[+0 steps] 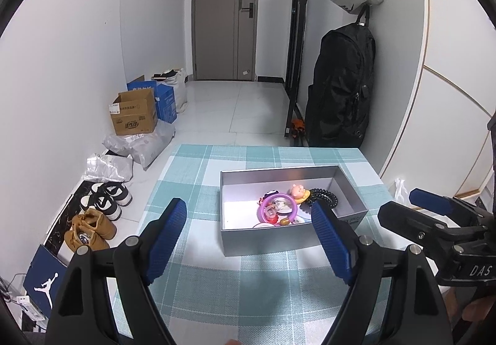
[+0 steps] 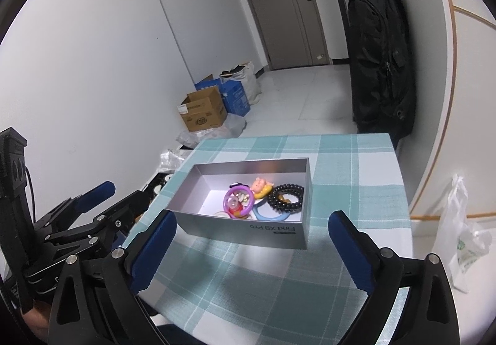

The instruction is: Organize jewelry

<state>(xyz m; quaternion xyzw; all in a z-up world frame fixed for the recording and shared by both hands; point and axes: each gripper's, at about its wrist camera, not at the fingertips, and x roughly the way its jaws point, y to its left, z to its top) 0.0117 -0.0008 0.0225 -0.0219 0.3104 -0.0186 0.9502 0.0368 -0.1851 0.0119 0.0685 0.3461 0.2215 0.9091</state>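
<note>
A grey open box (image 1: 263,238) (image 2: 248,228) sits on the teal checked tablecloth (image 1: 217,283) (image 2: 341,190). Inside lie a purple ring (image 1: 272,205) (image 2: 238,200), a black spiral hair tie (image 1: 324,196) (image 2: 285,196), a small pink pig charm (image 1: 298,191) (image 2: 261,184), a blue band (image 2: 272,216) and other small pieces. My left gripper (image 1: 248,236) is open and empty, held just in front of the box. My right gripper (image 2: 251,239) is open and empty, also in front of the box. Each gripper shows in the other's view, the right one (image 1: 434,214) and the left one (image 2: 93,199).
The table's left edge drops to a floor with shoes (image 1: 102,199), cardboard boxes (image 1: 133,115) (image 2: 203,112) and plastic bags. A black backpack (image 1: 341,87) (image 2: 381,59) hangs beyond the table's far edge. A white plastic bag (image 2: 462,239) hangs at the right.
</note>
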